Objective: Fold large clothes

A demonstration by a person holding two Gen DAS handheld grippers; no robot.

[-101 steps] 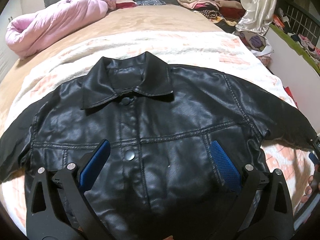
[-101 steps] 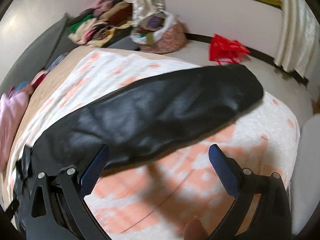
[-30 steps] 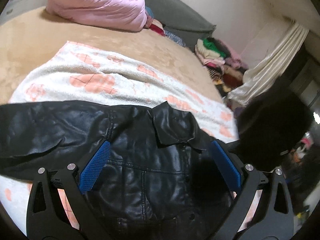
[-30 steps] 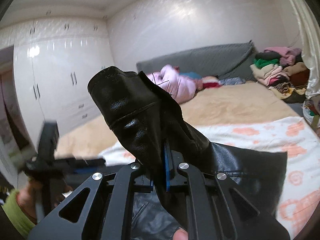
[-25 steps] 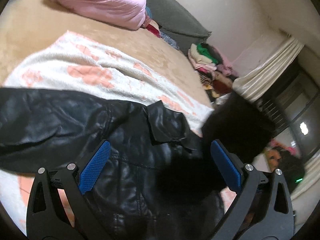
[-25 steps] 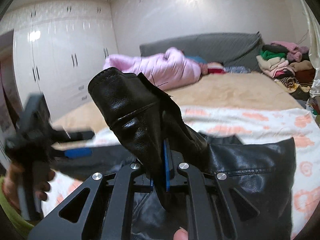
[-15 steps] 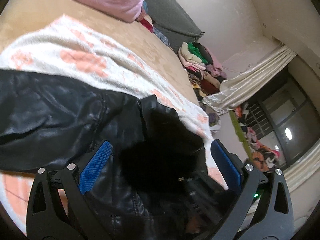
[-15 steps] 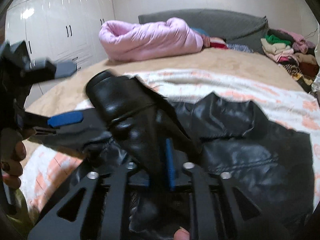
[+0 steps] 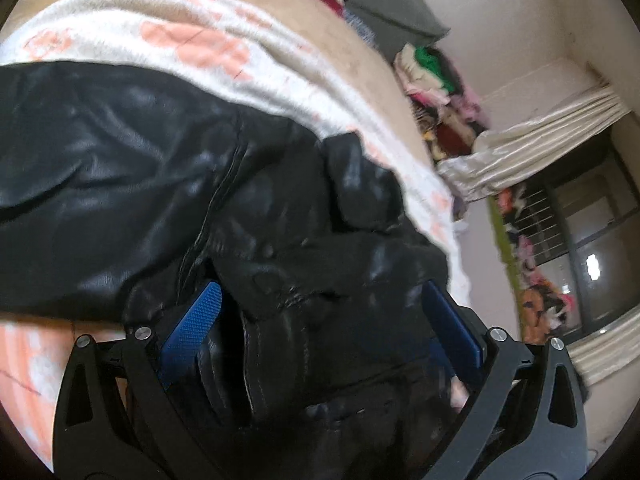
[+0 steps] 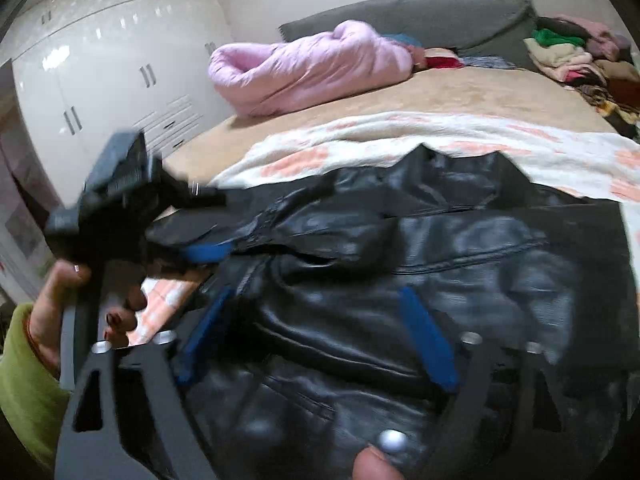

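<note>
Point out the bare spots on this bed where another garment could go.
Free: the tan bedspread between the pink quilt and the patterned blanket. Crowded: the black jacket fills the blanket's near part; a clothes pile takes the far corner.

- Jacket (image 10: 440,264): glossy black leather all over, stitching black too.
- Blanket (image 9: 168,36) under the jacket: off-white, with salmon-pink blotches crossed by thin dark lines.
- Bed cover (image 10: 460,92) beyond the blanket: plain tan.
- Puffy quilt (image 10: 312,68) at the far end of the bed cover: pale pink.
- Headboard cushion (image 10: 420,20) behind the quilt: dark grey.
- Clothes pile (image 10: 568,52) right of the quilt: cream, bright green, dusty pink, dark red.
- Wardrobe (image 10: 100,68) left of the bed cover: gloss white.
- Curtain (image 9: 532,136): shiny cream.
- Left gripper (image 9: 320,332) and right gripper (image 10: 316,340): black frames, blue pads.
- Sleeve (image 10: 24,376) at the left gripper: yellow-green.
</note>
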